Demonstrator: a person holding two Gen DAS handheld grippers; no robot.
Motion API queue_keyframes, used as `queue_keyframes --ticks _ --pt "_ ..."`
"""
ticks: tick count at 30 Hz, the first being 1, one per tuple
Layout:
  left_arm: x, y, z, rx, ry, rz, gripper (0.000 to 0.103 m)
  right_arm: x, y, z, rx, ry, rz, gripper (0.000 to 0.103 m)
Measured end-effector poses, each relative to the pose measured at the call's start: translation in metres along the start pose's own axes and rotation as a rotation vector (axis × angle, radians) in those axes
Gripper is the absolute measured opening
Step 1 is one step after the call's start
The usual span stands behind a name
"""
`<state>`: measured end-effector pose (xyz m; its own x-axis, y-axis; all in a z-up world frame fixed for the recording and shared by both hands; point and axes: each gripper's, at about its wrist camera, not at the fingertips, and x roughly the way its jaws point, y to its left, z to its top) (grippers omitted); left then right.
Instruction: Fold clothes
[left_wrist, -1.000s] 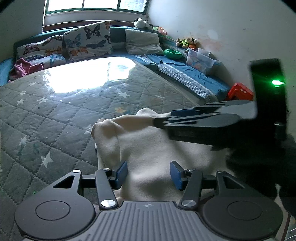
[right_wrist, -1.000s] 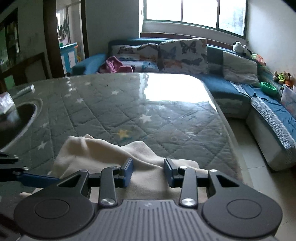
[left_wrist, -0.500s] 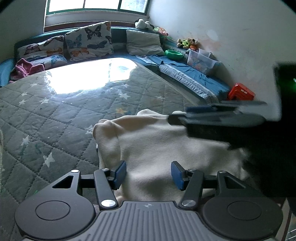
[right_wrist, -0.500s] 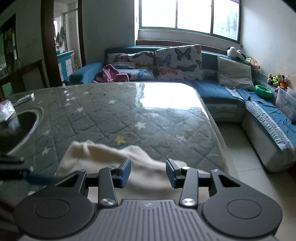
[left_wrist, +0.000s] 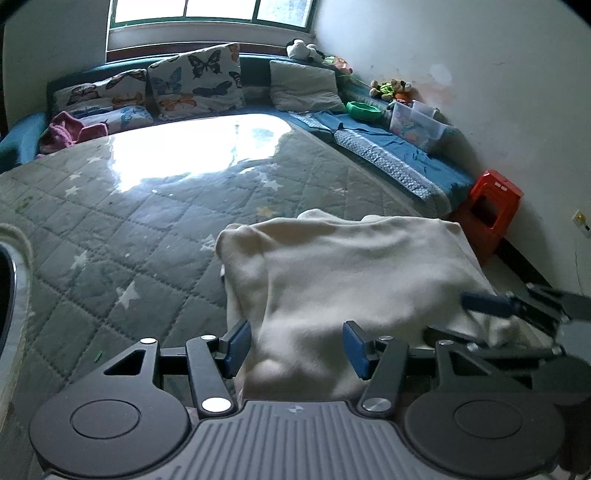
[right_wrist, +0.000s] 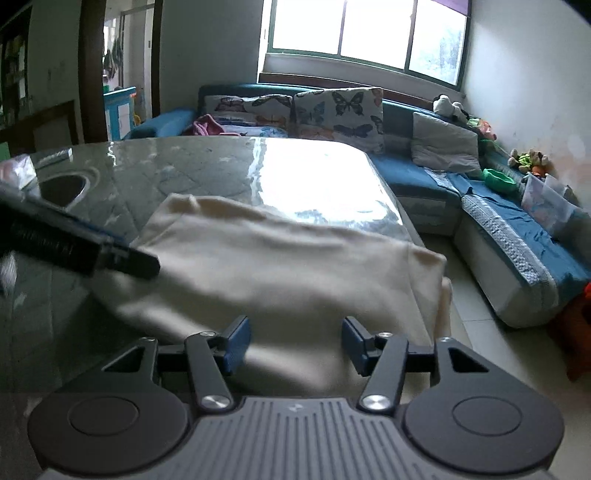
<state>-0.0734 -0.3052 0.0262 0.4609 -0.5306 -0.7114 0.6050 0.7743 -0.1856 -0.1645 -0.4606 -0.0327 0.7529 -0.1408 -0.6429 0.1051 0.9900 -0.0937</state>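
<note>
Cloth (left_wrist: 351, 280), cream and soft, is lying rumpled on the quilted star-patterned mat (left_wrist: 110, 229), bulging between the left gripper (left_wrist: 293, 347)'s apart jaws. From the right wrist, it is spreading blurred ahead of the right gripper (right_wrist: 295, 343)'s apart jaws.

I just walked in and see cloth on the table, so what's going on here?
A person with a handheld gripper in each hand is folding a cream garment on the quilt-covered table. The left gripper and right gripper both have their jaws open, with cloth lying between the fingers but not pinched. The garment sits bunched near the table's edge, by the blue sofa.
</note>
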Motion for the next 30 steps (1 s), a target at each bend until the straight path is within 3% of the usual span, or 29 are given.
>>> queue_keyframes --ticks 4,7,13,20,30 --pt "-0.007 0.004 -0.006 -0.015 0.0 0.009 0.059 -0.014 0.003 -0.011 0.043 -0.012 -0.011 0.058" --pt "-0.013 0.005 -0.012 -0.023 -0.005 0.008 0.064 -0.022 0.003 -0.019 0.096 -0.021 -0.015 0.074" --pt "-0.021 0.004 -0.025 -0.022 -0.006 0.023 0.078 -0.032 0.0 -0.03 0.175 -0.021 -0.043 0.083" --pt "-0.03 -0.002 -0.036 0.007 -0.024 0.043 0.091 -0.044 0.003 -0.039 0.215 -0.032 -0.104 0.103" --pt "-0.045 -0.01 -0.05 0.055 -0.059 0.05 0.103 -0.057 0.013 -0.044 0.213 -0.054 -0.159 0.103"
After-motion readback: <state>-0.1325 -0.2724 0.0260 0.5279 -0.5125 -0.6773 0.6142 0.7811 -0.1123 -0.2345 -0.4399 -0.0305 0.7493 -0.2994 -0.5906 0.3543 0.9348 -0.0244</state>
